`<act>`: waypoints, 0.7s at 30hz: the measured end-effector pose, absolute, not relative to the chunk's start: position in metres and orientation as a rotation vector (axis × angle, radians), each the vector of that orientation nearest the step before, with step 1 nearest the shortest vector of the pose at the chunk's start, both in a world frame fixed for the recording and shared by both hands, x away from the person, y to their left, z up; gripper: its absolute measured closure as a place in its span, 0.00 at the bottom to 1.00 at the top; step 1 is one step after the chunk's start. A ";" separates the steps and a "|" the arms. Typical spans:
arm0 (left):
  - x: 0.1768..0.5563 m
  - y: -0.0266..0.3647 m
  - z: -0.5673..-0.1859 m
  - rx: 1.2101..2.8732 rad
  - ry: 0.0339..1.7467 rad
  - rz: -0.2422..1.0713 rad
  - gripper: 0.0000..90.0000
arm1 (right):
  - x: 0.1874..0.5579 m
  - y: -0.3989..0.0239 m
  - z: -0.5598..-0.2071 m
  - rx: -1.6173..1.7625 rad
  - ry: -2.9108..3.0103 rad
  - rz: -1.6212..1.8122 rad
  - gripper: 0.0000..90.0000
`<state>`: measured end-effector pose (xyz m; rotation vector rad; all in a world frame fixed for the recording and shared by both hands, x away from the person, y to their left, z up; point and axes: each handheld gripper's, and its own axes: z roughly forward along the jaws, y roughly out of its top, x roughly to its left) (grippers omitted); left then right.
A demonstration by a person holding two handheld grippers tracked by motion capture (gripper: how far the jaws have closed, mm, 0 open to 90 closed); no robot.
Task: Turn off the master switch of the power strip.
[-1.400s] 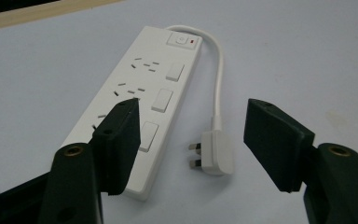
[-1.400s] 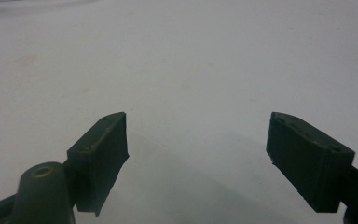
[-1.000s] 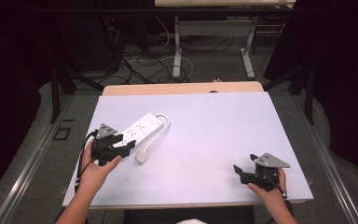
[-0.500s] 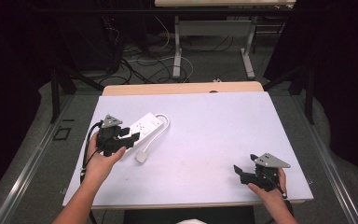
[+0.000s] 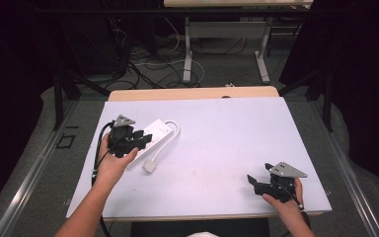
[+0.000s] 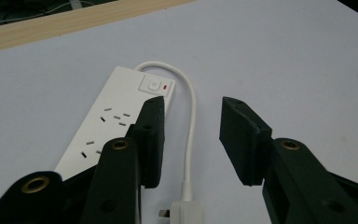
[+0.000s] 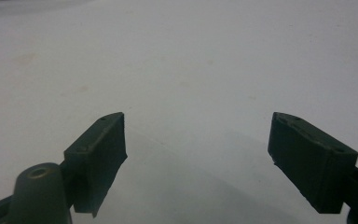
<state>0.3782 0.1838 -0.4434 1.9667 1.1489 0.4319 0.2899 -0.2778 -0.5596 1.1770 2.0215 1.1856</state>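
On the table [image 5: 217, 148], seen from above, the left gripper [image 5: 139, 139] hangs over the power strip [image 5: 159, 131], while the right gripper [image 5: 257, 183] waits far off. From the left gripper, its half-open jaws have just been closing around the cord [image 6: 192, 116] without pinching it, so next they likely must go lower and squeeze. From the right gripper, its jaws stand wide with nothing between them.

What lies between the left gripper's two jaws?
In the left gripper view, the power strip's white cord runs up between the jaws of the left gripper, untouched by either, with its plug below. The power strip lies beside the near jaw.
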 end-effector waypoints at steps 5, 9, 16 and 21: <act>0.385 0.179 -0.444 1.965 1.162 0.422 0.72 | 0.290 -0.278 -0.560 1.180 2.022 1.185 0.21; 0.391 0.175 -0.445 1.960 1.172 0.409 0.74 | 0.290 -0.278 -0.560 1.190 2.015 1.181 0.21; 0.399 0.169 -0.446 1.963 1.191 0.389 0.79 | 0.290 -0.278 -0.561 1.188 2.016 1.183 0.21; 0.407 0.165 -0.449 1.963 1.205 0.386 0.82 | 0.291 -0.278 -0.561 1.185 2.016 1.189 0.21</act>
